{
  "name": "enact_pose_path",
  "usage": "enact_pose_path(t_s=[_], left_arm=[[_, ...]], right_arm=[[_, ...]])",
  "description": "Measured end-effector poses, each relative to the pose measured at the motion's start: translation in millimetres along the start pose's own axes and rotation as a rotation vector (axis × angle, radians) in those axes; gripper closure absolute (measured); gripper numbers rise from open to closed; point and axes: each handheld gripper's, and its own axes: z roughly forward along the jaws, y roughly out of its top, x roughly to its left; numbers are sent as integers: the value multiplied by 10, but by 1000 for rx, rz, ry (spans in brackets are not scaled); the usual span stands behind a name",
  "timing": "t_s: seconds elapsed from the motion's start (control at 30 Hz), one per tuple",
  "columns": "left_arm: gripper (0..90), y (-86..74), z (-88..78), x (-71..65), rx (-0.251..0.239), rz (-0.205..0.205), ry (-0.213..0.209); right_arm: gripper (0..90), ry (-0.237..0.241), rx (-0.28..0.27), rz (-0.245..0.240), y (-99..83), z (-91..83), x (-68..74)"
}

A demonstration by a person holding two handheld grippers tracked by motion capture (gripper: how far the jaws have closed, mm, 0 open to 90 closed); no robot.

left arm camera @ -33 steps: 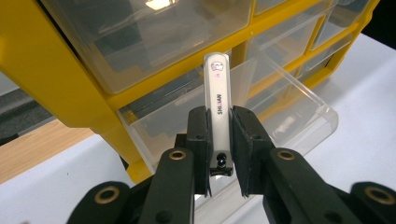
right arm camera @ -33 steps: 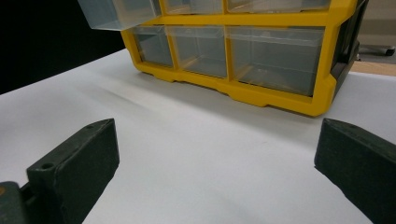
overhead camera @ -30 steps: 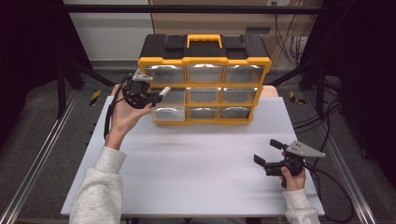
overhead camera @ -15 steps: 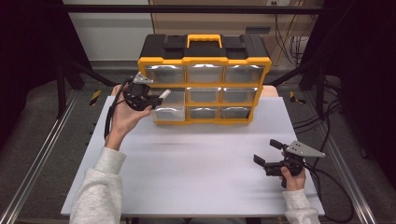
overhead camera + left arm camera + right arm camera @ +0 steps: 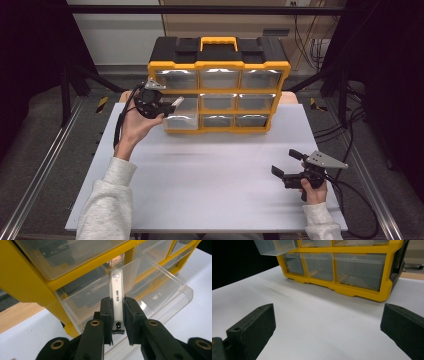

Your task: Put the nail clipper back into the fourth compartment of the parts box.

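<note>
White nail clipper pinched in left gripper just over the pulled-out clear drawer at the lower-left of the yellow organizer, which sits at back of white counter; right gripper, jaws wide w/ nothing between, rests well apart, front-right of organizer.

Drawer organizer: at the back of the counter, centred. Pulled-out drawer: lower left of the organizer, projecting forward. Nail clipper: between the left tool's jaws, above that drawer. Right tool: front right of the counter, well apart from the organizer.
</note>
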Motion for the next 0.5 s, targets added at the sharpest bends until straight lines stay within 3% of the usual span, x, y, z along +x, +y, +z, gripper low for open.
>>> enact_pose_path(t_s=[0.5], left_arm=[[767,8,58,23,18,-20,-9]], right_arm=[[3,0,-4,-7,-1,1,-4]])
